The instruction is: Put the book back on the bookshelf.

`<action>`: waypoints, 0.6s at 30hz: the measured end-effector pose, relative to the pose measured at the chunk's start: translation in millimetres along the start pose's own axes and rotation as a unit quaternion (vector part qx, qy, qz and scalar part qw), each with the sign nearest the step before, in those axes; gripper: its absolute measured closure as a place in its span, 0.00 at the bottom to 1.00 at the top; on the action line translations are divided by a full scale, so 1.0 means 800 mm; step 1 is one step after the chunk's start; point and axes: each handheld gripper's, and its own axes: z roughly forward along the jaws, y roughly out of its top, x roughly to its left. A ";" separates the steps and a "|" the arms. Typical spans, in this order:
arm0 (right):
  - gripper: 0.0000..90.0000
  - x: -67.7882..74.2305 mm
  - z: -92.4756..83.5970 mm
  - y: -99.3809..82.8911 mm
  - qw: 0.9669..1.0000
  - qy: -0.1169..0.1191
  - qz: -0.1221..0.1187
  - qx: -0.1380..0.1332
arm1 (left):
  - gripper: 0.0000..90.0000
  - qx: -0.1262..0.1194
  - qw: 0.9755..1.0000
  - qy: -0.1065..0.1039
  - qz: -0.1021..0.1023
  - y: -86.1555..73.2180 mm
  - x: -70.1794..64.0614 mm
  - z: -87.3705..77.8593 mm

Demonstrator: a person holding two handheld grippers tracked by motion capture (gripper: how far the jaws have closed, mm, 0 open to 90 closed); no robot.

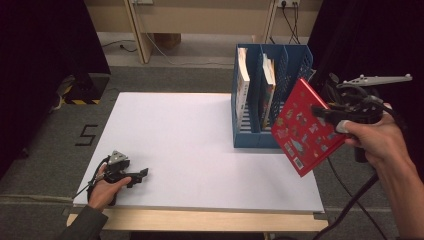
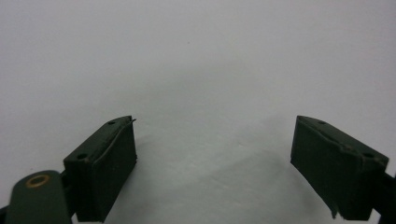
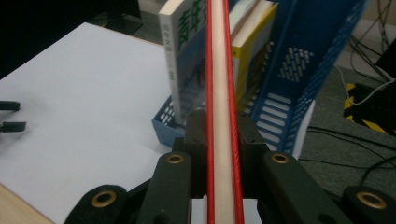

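Broad white table (image 1: 190,150), bare across most of its top.

At its far right corner, a blue file rack (image 1: 300,57) of three upright slots with perforated walls. Holds a white-spined book (image 1: 243,85) on end in the left slot and a second book (image 1: 269,85), yellow at its edge in the right gripper view (image 3: 254,51), on end in the middle slot. Looks empty in the right slot, though partly hidden behind the held book.

In the air just in front of the rack's right end, clear of the table: a thin red picture book (image 1: 305,130), tilted with one corner down and the bar-code cover toward the camera. Reads as light and flat, with stiff red covers around a pale block of pages (image 3: 223,93). Probably glossy, so apt to slide or swing in a pinch at one edge. Better taken deep over both covers, near the spine or the middle of an edge, than by a corner. Needs squaring upright to drop into a narrow slot without catching a wall.

Right gripper (image 1: 322,112), in the right hand (image 1: 380,140): clamped tight across the red book's thickness at its upper right edge, one jaw on each cover (image 3: 223,140).

Left gripper (image 1: 142,175), under the left hand (image 1: 102,192) at the table's near left corner, well apart from rack and book: jaws spread wide with nothing but bare table between them (image 2: 215,158).
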 end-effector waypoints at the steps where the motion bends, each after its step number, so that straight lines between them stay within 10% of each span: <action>1: 0.88 0.000 0.000 0.000 1.000 0.000 0.000 0.000 | 0.15 0.000 1.000 0.000 0.000 0.000 0.000 0.000; 13: 0.88 -0.039 0.009 0.032 0.997 -0.052 0.035 -0.033 | 0.17 -0.002 1.000 0.001 -0.004 0.001 0.000 -0.001; 18: 0.88 -0.053 0.036 0.051 0.996 -0.065 0.054 -0.040 | 0.16 0.011 0.999 0.024 0.048 0.002 -0.010 0.004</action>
